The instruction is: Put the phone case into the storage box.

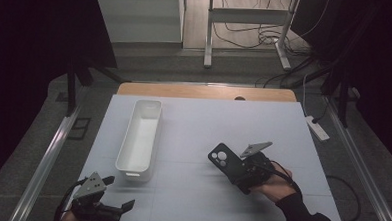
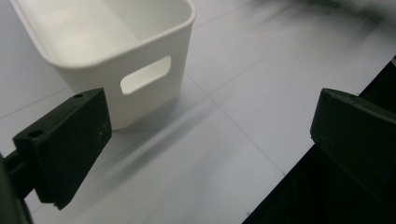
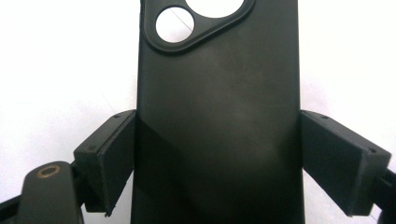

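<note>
The phone case point(image 3: 219, 121) looks like matt black rubbery plastic, smooth, with a faint sheen across its back, and the right claw point(image 3: 217, 163) pads pressing its edges are dull black plastic with a slightly grainy face. The bin point(image 1: 140, 138) is smooth white plastic with a soft gloss. It stands on the bench point(image 1: 223, 121), covered by a pale matt sheet, with bare wood along the far edge.

The bin point(image 1: 140, 138) stands on the table point(image 1: 194, 115), left of centre. The phone case point(image 1: 225, 163) is well to its right, clamped across its sides in the right gripper point(image 1: 241, 172). The left gripper point(image 1: 111, 199) sits at the near edge, just before the bin.
</note>
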The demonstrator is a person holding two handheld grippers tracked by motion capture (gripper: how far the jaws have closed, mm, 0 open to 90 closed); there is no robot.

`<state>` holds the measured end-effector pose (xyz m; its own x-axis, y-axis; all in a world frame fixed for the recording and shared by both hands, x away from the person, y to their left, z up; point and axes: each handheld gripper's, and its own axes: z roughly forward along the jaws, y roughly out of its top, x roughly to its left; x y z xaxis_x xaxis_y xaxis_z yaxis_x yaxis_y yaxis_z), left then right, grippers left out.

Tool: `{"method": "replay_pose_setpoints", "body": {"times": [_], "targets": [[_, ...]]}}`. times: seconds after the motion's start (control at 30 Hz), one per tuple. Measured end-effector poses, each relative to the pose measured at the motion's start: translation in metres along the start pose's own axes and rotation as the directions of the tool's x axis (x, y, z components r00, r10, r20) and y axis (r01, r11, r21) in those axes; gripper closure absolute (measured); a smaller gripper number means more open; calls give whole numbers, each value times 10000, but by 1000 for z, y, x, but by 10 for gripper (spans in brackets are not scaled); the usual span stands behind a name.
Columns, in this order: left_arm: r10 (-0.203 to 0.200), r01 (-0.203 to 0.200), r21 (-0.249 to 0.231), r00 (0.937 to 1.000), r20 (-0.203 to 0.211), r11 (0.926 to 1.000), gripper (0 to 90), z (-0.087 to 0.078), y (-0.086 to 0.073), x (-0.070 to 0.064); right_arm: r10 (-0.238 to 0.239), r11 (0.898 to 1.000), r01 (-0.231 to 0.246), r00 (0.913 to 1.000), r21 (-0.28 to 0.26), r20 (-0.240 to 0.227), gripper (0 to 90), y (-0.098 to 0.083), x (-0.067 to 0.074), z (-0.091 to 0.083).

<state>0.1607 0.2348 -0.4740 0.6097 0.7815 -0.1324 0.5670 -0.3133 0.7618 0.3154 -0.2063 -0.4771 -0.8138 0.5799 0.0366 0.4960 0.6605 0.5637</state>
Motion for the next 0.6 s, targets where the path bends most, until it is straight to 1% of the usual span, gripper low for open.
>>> {"method": "replay_pose_setpoints", "body": {"times": [0.07,0.13,0.17,0.23,0.3,0.43,0.6], "targets": [[38,-37,-34,10000,47,10000,0,1,3,0,-37,10000,37,10000,-66,-76,156,-2,1,-3],[135,-135,-62,9999,-5,9999,0,2,6,-1,-61,9999,59,9999,-134,-142,156,-3,2,-6],[171,-171,-63,9999,-6,9998,0,3,7,-1,-162,9997,159,9997,-184,-188,156,-5,2,-7],[213,-213,-109,9998,29,9997,0,4,11,-1,-152,9996,147,9997,-234,-209,156,-6,4,-10],[290,-289,-162,9995,80,9995,0,4,14,0,-245,9993,237,9993,-306,-274,156,-7,5,-13],[494,-487,-283,9985,237,9984,0,6,21,1,-194,9990,177,9991,-419,-386,156,-10,8,-17],[775,-761,-302,9958,495,9966,0,11,29,1,-308,9979,275,9980,-595,-557,156,-14,9,-22]]}}
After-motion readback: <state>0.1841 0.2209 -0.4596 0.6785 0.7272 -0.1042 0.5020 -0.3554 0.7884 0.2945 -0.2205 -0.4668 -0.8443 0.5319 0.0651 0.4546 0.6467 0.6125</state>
